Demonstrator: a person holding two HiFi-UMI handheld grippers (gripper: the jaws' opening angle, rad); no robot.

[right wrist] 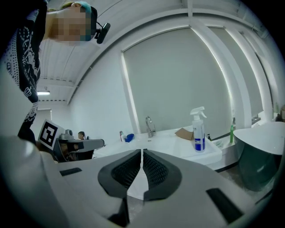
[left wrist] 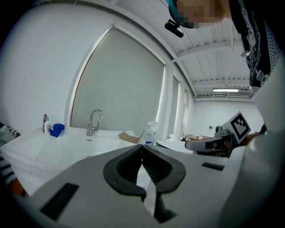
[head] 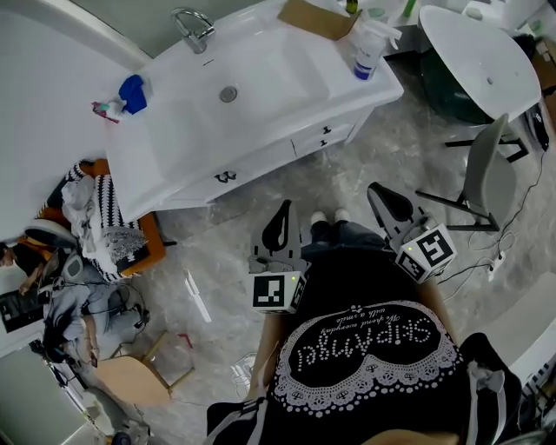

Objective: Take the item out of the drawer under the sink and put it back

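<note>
Black top with a white lace heart, on the person, at 6 o'clock of the head view: the nearest entry I log.

Left hand-held gripper: just ahead of the top. Its jaws are pressed together at the tips with nothing between them, and its own view confirms this.

Right hand-held gripper: at 3 o'clock of the left one and apart from it. Its jaws are likewise closed and empty.

Grey marbled floor: lies between both hand-held grippers and the sink unit.

Drawer: at 11 o'clock of the left hand-held gripper, under the sink. Its front is shut and carries a dark handle. A smaller front sits at its 2 o'clock, also shut. I cannot see the item from here.

White sink unit: the drain sits mid-basin.
- Faucet: at 11 o'clock of the drain.
- Blue object: at 9 o'clock of the drain.
- Cardboard piece and spray bottle: toward 2 o'clock of the drain, the bottle upright by the corner.

Grey chair: at 3 o'clock of the right hand-held gripper.

Round white table: farthest, at 1 o'clock of the right hand-held gripper.
</note>
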